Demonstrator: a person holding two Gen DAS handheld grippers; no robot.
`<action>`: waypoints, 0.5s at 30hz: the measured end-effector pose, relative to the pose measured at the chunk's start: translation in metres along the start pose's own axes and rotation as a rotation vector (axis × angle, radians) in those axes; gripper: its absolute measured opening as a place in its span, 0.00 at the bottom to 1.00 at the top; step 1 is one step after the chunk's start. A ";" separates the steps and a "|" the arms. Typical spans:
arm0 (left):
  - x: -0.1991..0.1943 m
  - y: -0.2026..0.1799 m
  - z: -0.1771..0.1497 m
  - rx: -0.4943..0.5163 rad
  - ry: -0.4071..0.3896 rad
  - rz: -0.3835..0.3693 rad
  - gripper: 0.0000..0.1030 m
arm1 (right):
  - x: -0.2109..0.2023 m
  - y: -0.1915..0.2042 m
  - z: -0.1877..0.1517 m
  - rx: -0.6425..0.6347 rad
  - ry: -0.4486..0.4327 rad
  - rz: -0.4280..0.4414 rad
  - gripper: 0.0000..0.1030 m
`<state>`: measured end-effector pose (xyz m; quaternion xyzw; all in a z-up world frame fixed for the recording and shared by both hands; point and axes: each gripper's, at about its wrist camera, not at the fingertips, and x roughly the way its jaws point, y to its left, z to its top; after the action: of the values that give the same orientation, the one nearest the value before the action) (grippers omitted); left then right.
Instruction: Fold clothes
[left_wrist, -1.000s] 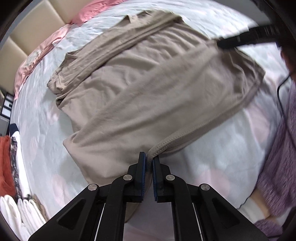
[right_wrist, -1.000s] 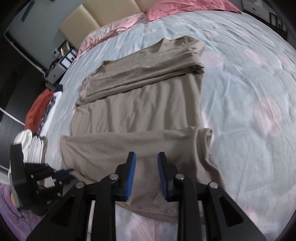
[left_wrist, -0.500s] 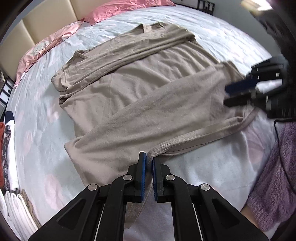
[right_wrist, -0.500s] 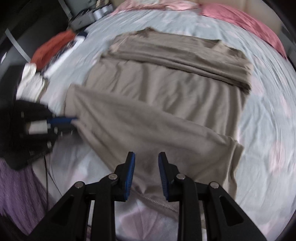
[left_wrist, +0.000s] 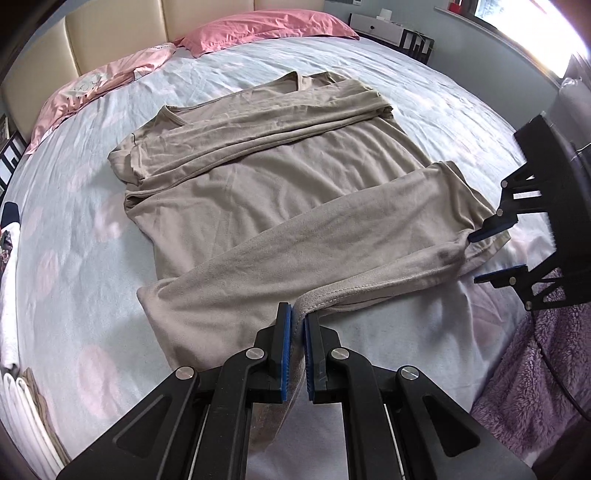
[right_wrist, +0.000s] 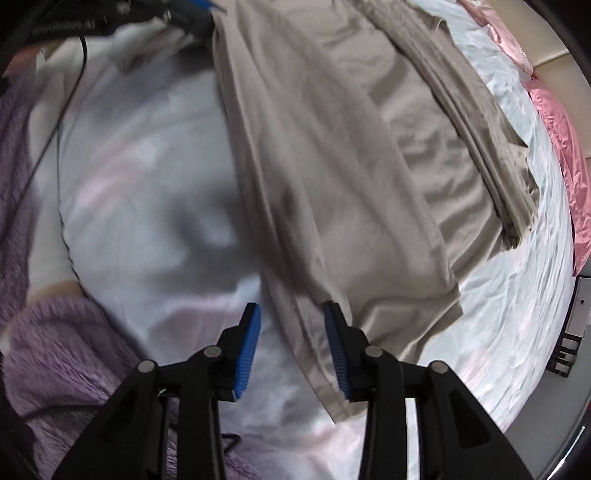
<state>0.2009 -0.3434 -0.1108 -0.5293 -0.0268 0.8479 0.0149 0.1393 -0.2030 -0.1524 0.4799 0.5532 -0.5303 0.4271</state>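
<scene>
Tan shirt (left_wrist: 258, 199) on bed (left_wrist: 424, 110), sleeves across chest; left tool (left_wrist: 298, 325) clenched on hem; right tool (right_wrist: 291, 321) released, straddling same hem; hem spans tool to tool.

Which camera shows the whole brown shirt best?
The left wrist view: the taupe shirt lies sharp and complete on the bed, its hem pinched in the left gripper. The right wrist view shows only a blurred part under the open right gripper.
</scene>
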 end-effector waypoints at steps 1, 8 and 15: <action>0.000 0.000 0.000 -0.002 0.000 -0.001 0.07 | 0.004 -0.002 -0.003 0.004 0.018 -0.008 0.36; -0.002 0.004 0.000 -0.018 -0.006 -0.001 0.07 | 0.023 -0.026 -0.025 0.086 0.087 -0.010 0.37; 0.001 0.004 -0.001 -0.019 0.014 0.006 0.07 | 0.025 -0.035 -0.036 0.156 0.079 0.005 0.22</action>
<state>0.2017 -0.3472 -0.1122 -0.5355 -0.0332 0.8438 0.0073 0.1014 -0.1640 -0.1680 0.5335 0.5256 -0.5514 0.3676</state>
